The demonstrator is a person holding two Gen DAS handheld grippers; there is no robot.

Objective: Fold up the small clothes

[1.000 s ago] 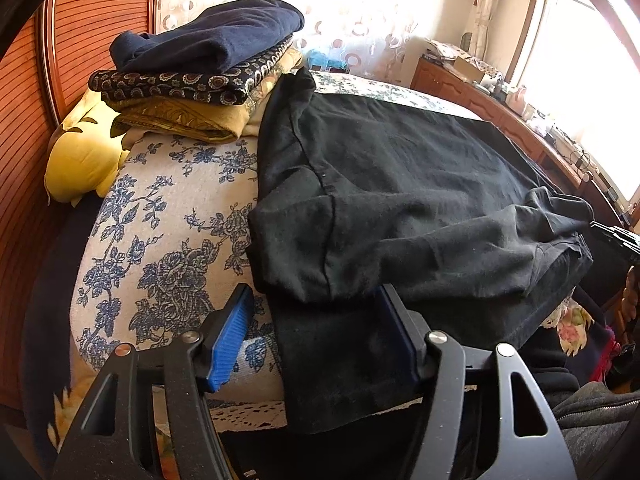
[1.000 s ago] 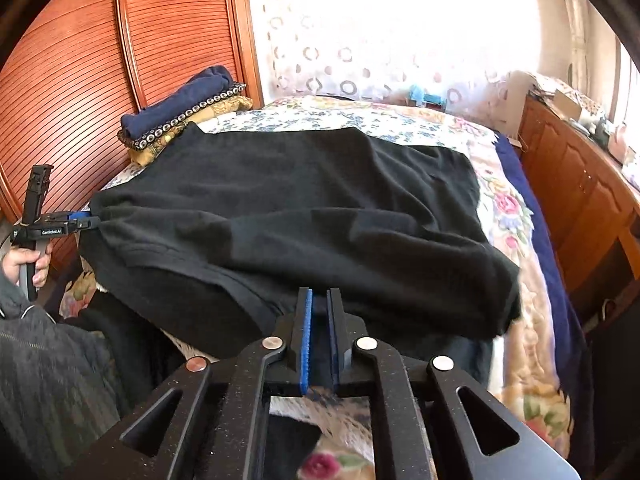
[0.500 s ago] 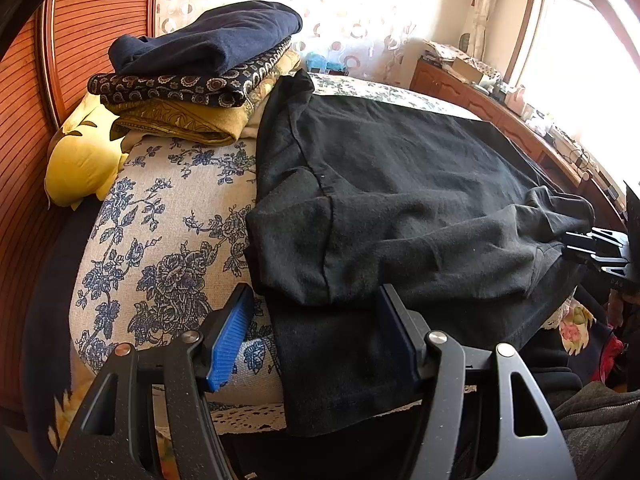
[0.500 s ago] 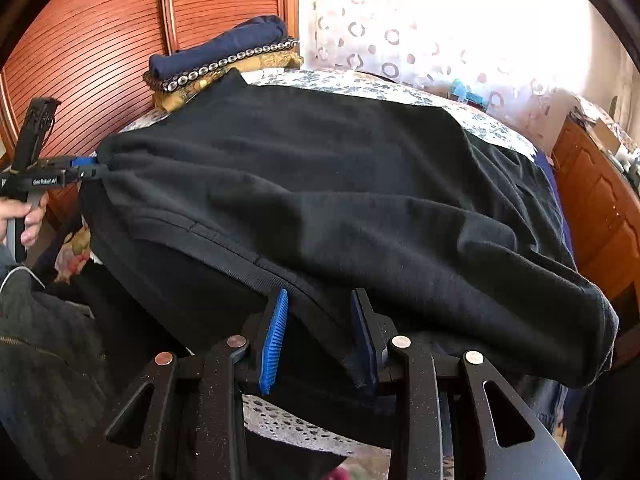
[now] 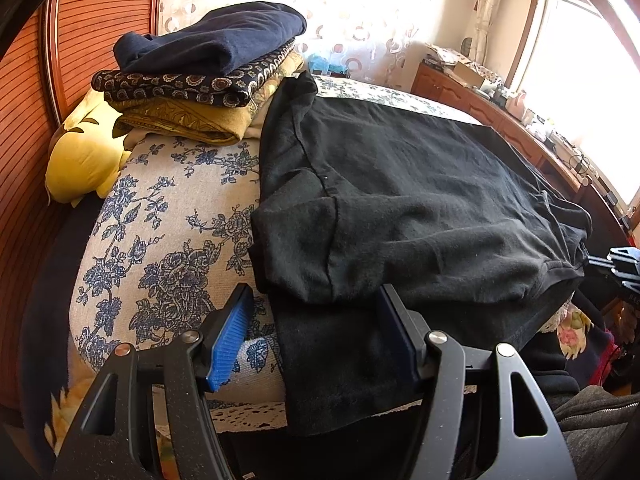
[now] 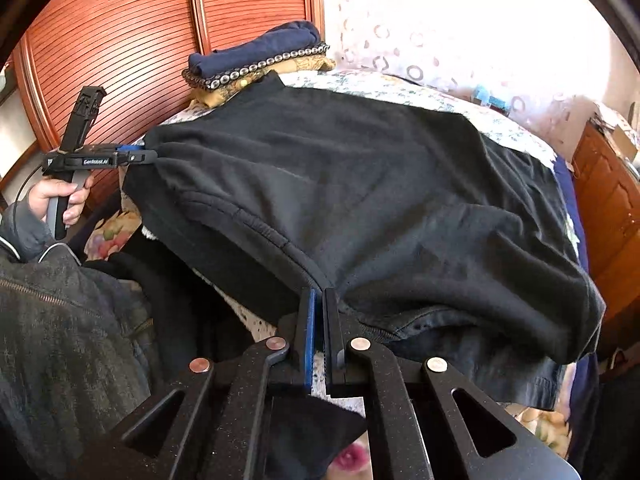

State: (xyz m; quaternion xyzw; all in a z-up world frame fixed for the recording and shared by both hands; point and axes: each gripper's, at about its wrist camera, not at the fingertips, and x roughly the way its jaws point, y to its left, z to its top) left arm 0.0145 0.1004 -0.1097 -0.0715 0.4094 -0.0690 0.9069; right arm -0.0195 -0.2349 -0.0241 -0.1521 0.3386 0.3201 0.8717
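Observation:
A black T-shirt [image 5: 400, 200] lies spread on the flowered bed, its near edge hanging over the bed's front. My left gripper [image 5: 316, 316] is open, its jaws straddling the shirt's near corner by the folded sleeve. In the right wrist view the shirt [image 6: 380, 184] fills the middle. My right gripper [image 6: 319, 300] is shut on the shirt's hem at the other near corner. The left gripper [image 6: 140, 156] also shows there at the shirt's left corner, held by a hand.
A stack of folded clothes [image 5: 208, 76] sits at the bed's far left by the wooden headboard [image 5: 24, 120]. A yellow cushion [image 5: 80, 156] lies beside it. A wooden cabinet [image 5: 520, 128] with clutter runs along the right under the window.
My right gripper opened around the shirt's hem, then closed on it. My left gripper stayed open at its corner, hardly moving.

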